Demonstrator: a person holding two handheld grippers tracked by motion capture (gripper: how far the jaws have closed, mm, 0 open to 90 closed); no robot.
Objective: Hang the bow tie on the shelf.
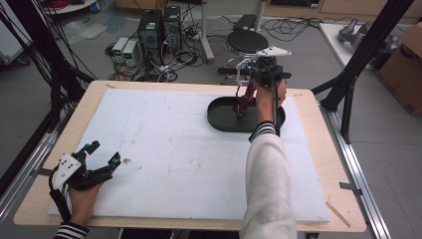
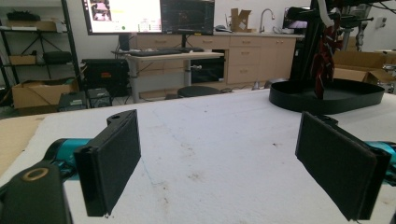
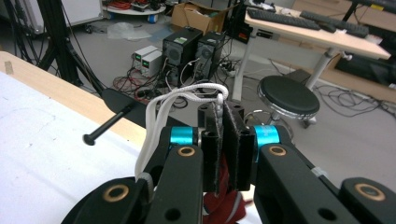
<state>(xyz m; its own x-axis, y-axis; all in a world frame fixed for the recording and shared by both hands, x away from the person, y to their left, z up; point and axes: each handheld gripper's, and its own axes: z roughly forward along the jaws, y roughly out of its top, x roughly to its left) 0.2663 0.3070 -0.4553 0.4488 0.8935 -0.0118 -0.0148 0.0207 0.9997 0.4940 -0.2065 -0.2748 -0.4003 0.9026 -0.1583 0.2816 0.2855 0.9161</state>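
Right gripper [image 3: 223, 140] has its jaws clamped on a red fabric item [image 1: 245, 102] with a white cord [image 3: 154, 121], hanging above the black tray [image 1: 219, 117] at the far side of the surface [image 1: 164, 144]; it looks soft, light, floppy (best held near the cord end); left gripper [image 2: 224, 158] rests near the front edge, jaws wide apart, holding nothing. The right gripper view shows the cord loop; the left gripper view shows the fabric dangling into the tray.

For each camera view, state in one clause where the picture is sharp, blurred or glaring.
High view: evenly lit, soft all over, white board bright. Left gripper view: the left tool pads close and slightly blurred, the monitor washed out by glare. Right gripper view: the right tool reasonably sharp, the white cord overexposed, the stool softer.
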